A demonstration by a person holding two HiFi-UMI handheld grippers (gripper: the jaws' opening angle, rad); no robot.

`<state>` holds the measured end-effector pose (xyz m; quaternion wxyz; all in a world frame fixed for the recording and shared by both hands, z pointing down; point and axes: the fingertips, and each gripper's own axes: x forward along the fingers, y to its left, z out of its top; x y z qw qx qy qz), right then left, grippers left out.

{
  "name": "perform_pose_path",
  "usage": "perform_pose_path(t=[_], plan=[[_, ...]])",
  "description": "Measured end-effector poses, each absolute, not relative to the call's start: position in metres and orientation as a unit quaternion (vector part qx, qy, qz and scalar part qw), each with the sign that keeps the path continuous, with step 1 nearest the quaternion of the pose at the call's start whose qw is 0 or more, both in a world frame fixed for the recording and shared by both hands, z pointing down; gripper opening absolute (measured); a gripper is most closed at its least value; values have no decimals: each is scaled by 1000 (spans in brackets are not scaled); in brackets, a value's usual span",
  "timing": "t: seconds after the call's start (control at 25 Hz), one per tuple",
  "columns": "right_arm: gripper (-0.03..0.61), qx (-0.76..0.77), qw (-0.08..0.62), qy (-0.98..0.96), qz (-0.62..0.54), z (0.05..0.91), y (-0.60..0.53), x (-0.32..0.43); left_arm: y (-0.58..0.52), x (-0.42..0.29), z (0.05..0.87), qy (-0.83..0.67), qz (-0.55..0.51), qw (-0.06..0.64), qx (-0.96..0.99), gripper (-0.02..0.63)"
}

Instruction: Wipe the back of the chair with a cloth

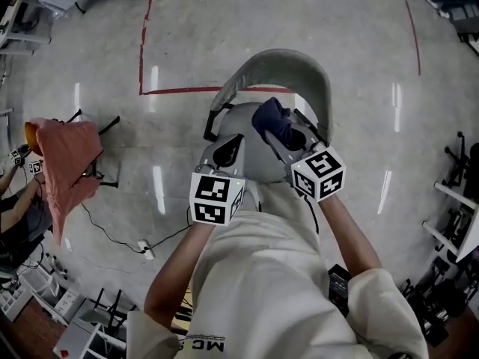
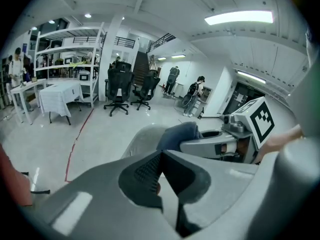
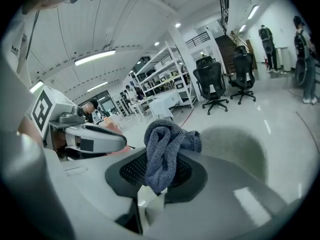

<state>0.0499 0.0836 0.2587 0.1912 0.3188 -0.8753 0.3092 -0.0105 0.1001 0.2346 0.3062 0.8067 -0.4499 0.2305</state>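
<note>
Only the letters "MC", upside down on the person's pale shirt [image 1: 247, 275], can be read. The right gripper [image 3: 156, 183] is clamped on a crumpled dark blue knitted cloth [image 3: 162, 146]. The cloth bunches up above its jaws, near the inside of the curved back of the grey plastic chair [image 1: 296, 69]. Beside it, the left gripper [image 2: 160, 156] has its jaws pressed together with nothing between them.
</note>
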Motion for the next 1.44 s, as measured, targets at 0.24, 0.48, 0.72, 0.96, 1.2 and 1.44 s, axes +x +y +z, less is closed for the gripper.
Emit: perform_pose_path(t=[0.24, 0.48, 0.72, 0.96, 1.2, 1.44], plan=[[91, 339, 167, -880, 287, 198, 84, 69, 101, 9, 189, -442, 215, 284, 823, 0], [89, 368, 162, -881, 248, 148, 95, 80, 103, 22, 143, -436, 196, 269, 836, 0], [89, 395, 151, -867, 264, 139, 115, 87, 110, 38, 138, -437, 195, 252, 841, 0], [90, 419, 151, -858, 257, 139, 118, 106, 105, 47, 134, -445, 197, 252, 837, 0], [89, 425, 146, -854, 264, 137, 120, 112, 110, 50, 132, -448, 206, 249, 833, 0], [89, 425, 139, -854, 265, 139, 122, 113, 113, 46, 136, -458, 202, 252, 828, 0]])
